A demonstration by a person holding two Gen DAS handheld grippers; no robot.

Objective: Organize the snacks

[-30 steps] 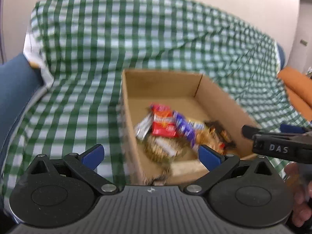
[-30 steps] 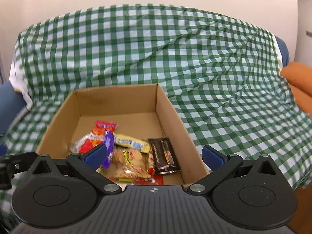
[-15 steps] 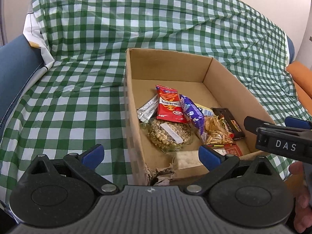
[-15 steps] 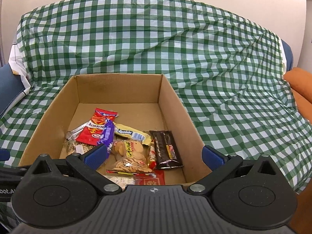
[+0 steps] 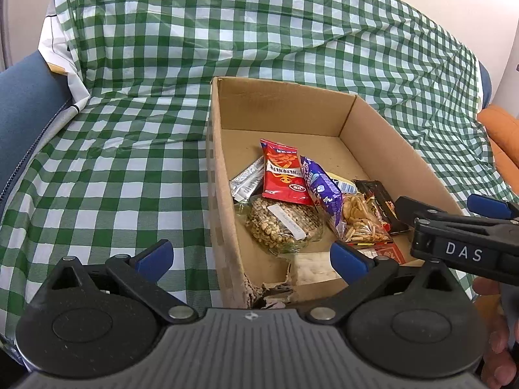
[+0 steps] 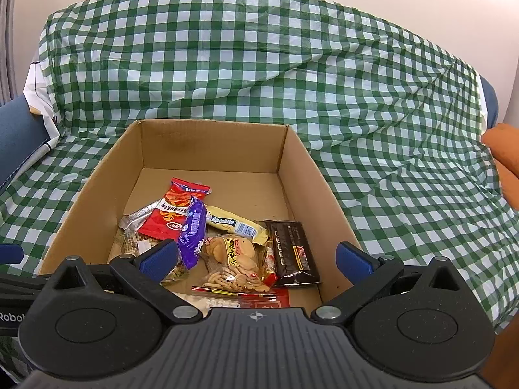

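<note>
Both tools (left point(image 5: 251, 257), right point(image 6: 258, 256)) gape above the snack-filled box point(image 6: 211, 142).

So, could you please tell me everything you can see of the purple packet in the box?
The purple packet is a long, glossy wrapper with white print, unopened as far as shows. It lies among the snacks in the cardboard box, its left edge overlapping the red packet, the yellow bar on its right. Neither gripper touches it.

The flat red-and-white packet point(image 6: 246, 298) at the cardboard box's point(image 6: 211, 144) near end lies half hidden behind the right gripper point(image 6: 256, 259).
</note>
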